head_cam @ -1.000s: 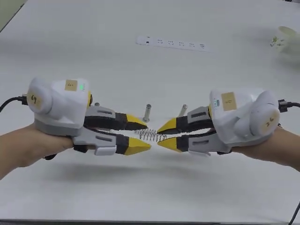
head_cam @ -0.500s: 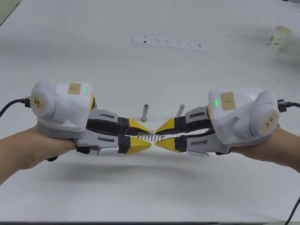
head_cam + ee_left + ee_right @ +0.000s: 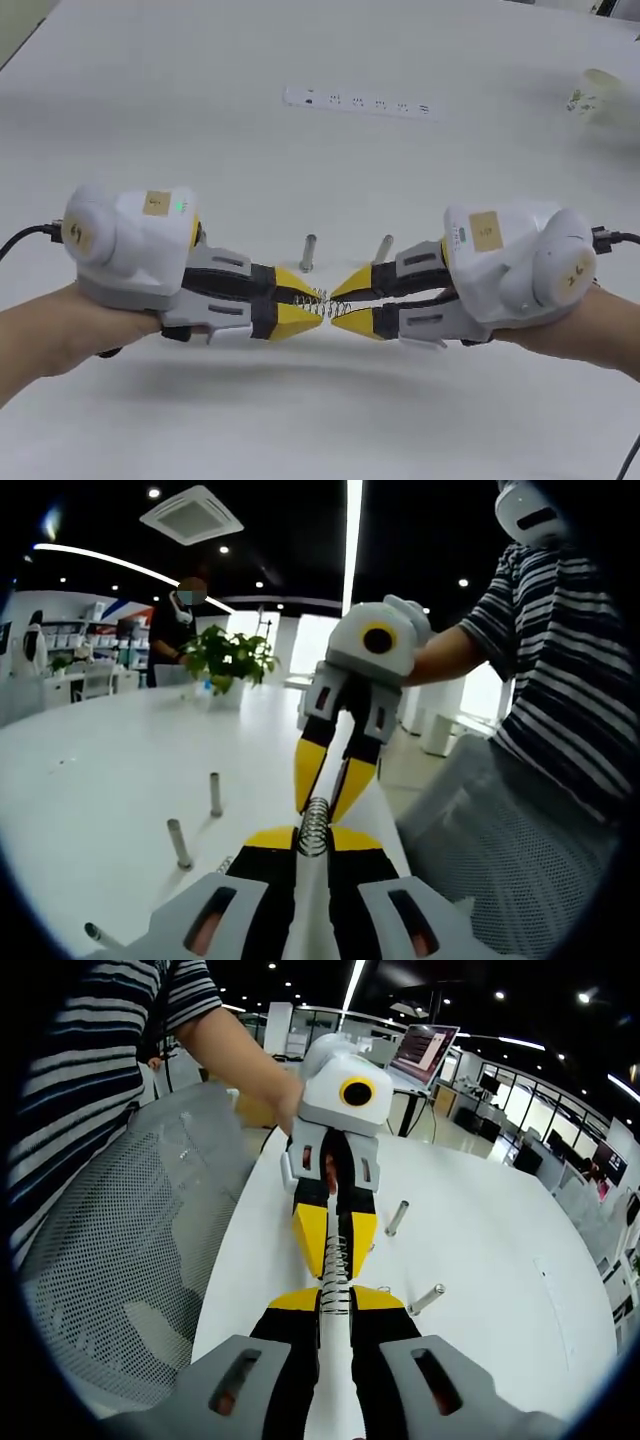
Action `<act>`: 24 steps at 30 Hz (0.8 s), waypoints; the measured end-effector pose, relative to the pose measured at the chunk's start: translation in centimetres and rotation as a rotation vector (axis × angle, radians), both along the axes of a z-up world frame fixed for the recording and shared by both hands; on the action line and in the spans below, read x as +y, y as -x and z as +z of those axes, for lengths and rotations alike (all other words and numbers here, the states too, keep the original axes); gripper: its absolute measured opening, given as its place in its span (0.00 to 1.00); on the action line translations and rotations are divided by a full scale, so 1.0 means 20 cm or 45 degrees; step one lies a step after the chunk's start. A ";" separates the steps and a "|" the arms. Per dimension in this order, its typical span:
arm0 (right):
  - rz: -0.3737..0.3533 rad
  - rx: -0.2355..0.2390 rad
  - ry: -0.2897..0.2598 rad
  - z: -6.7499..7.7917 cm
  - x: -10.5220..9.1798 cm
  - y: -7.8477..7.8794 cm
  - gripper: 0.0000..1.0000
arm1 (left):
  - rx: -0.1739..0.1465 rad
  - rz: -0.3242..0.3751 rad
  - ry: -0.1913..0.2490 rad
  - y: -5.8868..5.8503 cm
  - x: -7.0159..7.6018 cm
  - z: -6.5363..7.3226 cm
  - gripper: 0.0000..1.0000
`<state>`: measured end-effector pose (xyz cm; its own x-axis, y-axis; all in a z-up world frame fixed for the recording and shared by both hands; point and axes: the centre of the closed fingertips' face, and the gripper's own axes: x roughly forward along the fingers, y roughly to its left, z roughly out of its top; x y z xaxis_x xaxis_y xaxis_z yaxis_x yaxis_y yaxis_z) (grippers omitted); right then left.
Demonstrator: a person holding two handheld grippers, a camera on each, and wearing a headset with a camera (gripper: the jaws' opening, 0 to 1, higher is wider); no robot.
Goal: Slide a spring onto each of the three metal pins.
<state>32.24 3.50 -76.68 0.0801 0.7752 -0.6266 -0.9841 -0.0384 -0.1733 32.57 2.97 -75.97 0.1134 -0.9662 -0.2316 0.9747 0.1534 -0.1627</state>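
1. Here the left gripper and the right gripper point at each other, tips almost meeting, low over the table.
2. The spring spans the small gap between them, one end in each gripper's yellow tips.
3. The left jaws are narrow, pinched on the spring's near end.
4. The right jaws are narrow too, closed on the other end.
5. One pin and a second pin stand on the table just beyond the tips, clear of the spring.
6. A third pin sits nearer in the left gripper view; I cannot tell whether it stands or lies.
7. A power strip and a cup sit far back.
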 end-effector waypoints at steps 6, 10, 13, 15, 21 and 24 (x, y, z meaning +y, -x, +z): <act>-0.005 0.014 -0.008 0.01 0.00 0.00 0.08 | 0.002 -0.011 0.004 0.00 0.00 0.01 0.02; -0.005 0.018 -0.011 0.00 0.00 0.01 0.08 | 0.007 -0.018 -0.001 0.01 0.00 0.01 0.02; -0.008 0.025 -0.011 0.00 0.00 0.01 0.08 | 0.009 -0.022 -0.003 0.01 0.00 0.00 0.02; -0.011 0.029 -0.014 0.00 0.00 0.02 0.08 | 0.015 -0.026 -0.003 0.02 0.00 0.00 0.02; -0.042 0.078 -0.035 -0.01 -0.01 0.02 0.09 | 0.027 -0.034 -0.002 0.03 -0.01 0.00 0.02; -0.051 0.099 -0.026 -0.02 -0.03 0.03 0.09 | 0.029 -0.045 -0.003 0.04 -0.01 -0.01 0.02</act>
